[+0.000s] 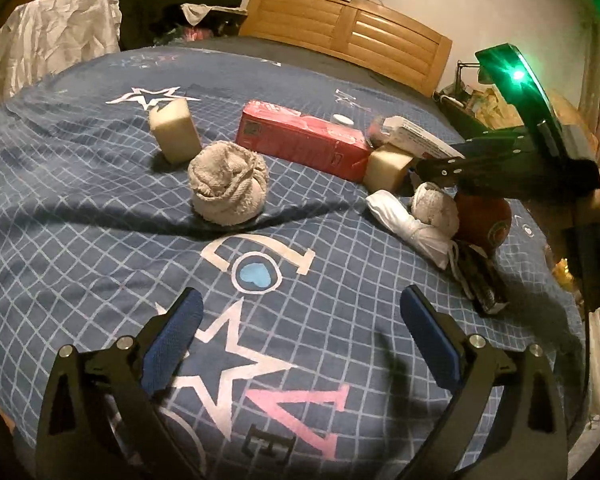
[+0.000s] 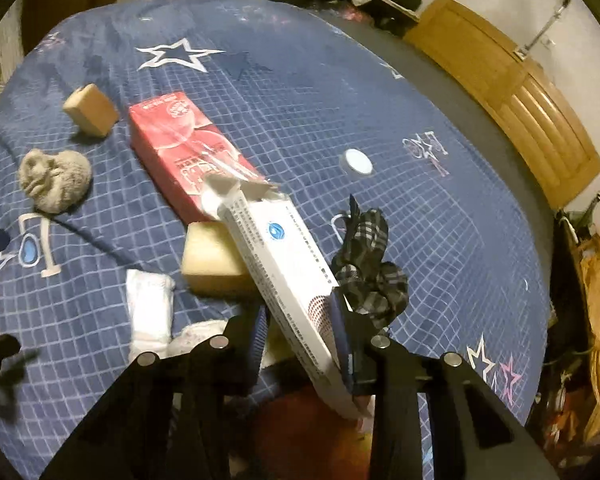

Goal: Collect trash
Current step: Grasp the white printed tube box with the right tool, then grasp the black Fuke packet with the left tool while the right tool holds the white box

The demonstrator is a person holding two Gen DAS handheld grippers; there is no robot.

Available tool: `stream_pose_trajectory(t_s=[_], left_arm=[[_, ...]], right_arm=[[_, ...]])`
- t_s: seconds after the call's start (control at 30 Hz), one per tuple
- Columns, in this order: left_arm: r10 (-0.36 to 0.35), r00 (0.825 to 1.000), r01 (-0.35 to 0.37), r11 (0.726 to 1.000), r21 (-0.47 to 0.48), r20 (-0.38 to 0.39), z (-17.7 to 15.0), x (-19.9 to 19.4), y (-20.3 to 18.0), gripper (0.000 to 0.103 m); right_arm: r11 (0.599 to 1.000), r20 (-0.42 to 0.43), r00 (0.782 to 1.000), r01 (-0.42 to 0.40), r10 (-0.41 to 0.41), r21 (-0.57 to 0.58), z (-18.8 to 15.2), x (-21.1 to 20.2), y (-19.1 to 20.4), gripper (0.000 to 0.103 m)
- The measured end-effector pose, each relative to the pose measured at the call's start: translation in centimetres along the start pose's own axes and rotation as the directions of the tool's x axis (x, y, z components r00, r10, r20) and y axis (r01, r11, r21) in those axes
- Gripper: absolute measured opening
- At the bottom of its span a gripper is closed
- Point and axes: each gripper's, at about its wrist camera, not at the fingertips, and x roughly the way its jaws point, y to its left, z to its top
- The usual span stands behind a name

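My right gripper is shut on a long white carton box with a torn open far end, held tilted above the bed; it also shows in the left wrist view. My left gripper is open and empty, low over the blue star-print bedspread. On the bed lie a red carton, two beige sponge blocks, a grey balled cloth, a white rolled bundle, a smaller grey cloth ball and a reddish-brown ball.
A dark plaid cloth lies right of the white box. A small white round lid sits farther back. A dark flat packet lies near the bed's right edge. A wooden headboard and piled clothes stand behind.
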Motion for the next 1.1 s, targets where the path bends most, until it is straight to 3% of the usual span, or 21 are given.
stream_pose_trajectory(t_s=[0.13, 0.2, 0.23, 0.27, 0.47, 0.67, 0.83, 0.93, 1.1], left_arm=[[-0.006, 1.0, 0.006, 1.0, -0.006, 0.0, 0.0, 0.1, 0.2, 0.096], [-0.007, 1.0, 0.007, 1.0, -0.007, 0.001, -0.1, 0.1, 0.3, 0.096], [-0.008, 1.0, 0.008, 1.0, -0.008, 0.001, 0.0, 0.1, 0.3, 0.096], [-0.01, 1.0, 0.01, 1.0, -0.009, 0.001, 0.0, 0.1, 0.4, 0.096], [-0.012, 1.0, 0.012, 1.0, -0.009, 0.002, 0.1, 0.2, 0.5, 0.096], [-0.007, 1.0, 0.007, 1.0, -0.007, 0.001, 0.0, 0.2, 0.5, 0.096], [-0.013, 1.0, 0.013, 1.0, -0.013, 0.009, -0.1, 0.1, 0.6, 0.096], [0.001, 1.0, -0.001, 1.0, -0.004, 0.009, -0.3, 0.1, 0.4, 0.096], [0.02, 1.0, -0.02, 1.0, 0.004, 0.005, -0.4, 0.0, 0.0, 0.096]], right_arm=[[0.994, 0.034, 0.996, -0.085, 0.083, 0.062, -0.6, -2.9, 0.9, 0.027], [0.986, 0.065, 0.986, -0.158, 0.154, 0.06, -1.3, -5.3, 2.0, 0.024], [0.977, 0.078, 0.977, -0.204, 0.199, 0.066, -1.8, -6.6, 2.4, 0.016], [0.97, 0.101, 0.97, -0.229, 0.22, 0.077, -2.6, -8.4, 2.7, 0.016], [0.913, 0.285, 0.944, -0.258, 0.168, 0.317, -9.5, -16.5, 1.5, 0.016], [0.762, 0.35, 0.934, -0.275, 0.068, 0.586, -19.2, -19.6, 1.8, 0.016], [0.634, 0.358, 0.932, -0.312, 0.059, 0.708, -25.0, -19.1, 3.7, 0.016], [0.561, 0.368, 0.927, -0.345, 0.075, 0.753, -26.8, -17.8, 5.2, 0.016], [0.496, 0.378, 0.919, -0.381, 0.111, 0.781, -28.2, -15.7, 7.0, 0.016]])
